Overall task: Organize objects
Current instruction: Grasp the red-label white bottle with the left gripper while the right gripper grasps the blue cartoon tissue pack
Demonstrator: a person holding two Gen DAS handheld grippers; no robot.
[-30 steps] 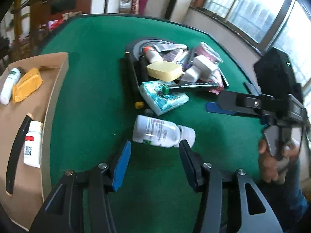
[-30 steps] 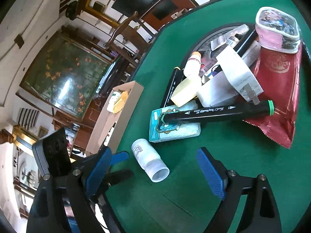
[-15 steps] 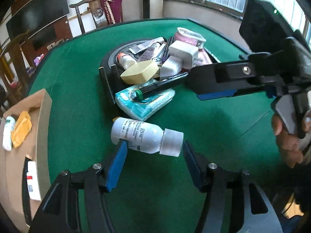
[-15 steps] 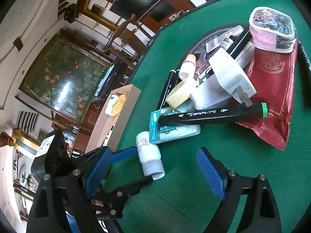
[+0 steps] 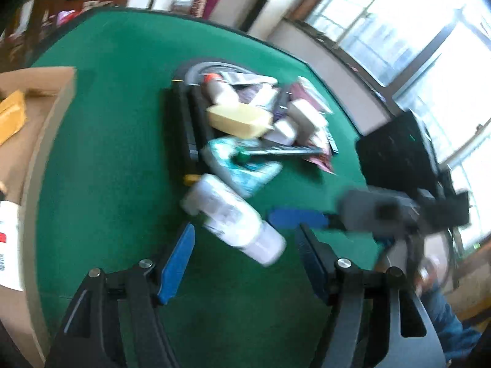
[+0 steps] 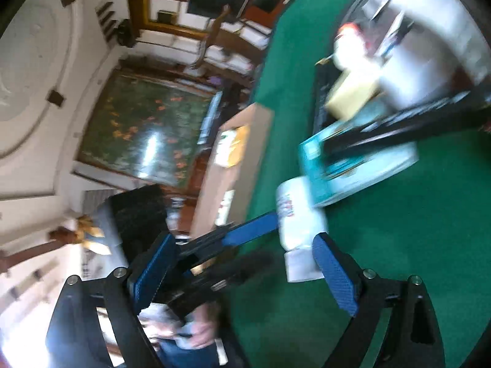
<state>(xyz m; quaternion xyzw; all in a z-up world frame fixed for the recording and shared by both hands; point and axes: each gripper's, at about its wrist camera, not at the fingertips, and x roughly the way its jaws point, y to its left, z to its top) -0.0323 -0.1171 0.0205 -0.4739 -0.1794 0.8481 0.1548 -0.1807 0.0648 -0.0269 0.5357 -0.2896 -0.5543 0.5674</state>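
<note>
Most of the tidying is still waiting to be done. A big pile of things is lying on the green counter, far in front of the left gripper: a yellow block, a blue pack, a black pen and more, all heaped together. Off to the left side of the left jaws a cardboard box is already keeping a few things, like a yellow packet and a white bottle with a red mark. So a small part looks done and a lot looks left. The left jaws have just been opening wider, and they are standing apart now, gripping nothing. A white bottle is lying on the counter just in front of them, its cap end poking in between the blue pads, but the pads are not pressing it. The right gripper is also standing wide open and empty. In its own view the white bottle is sitting right by its right pad, maybe touching; the blur is making it hard to tell.
</note>
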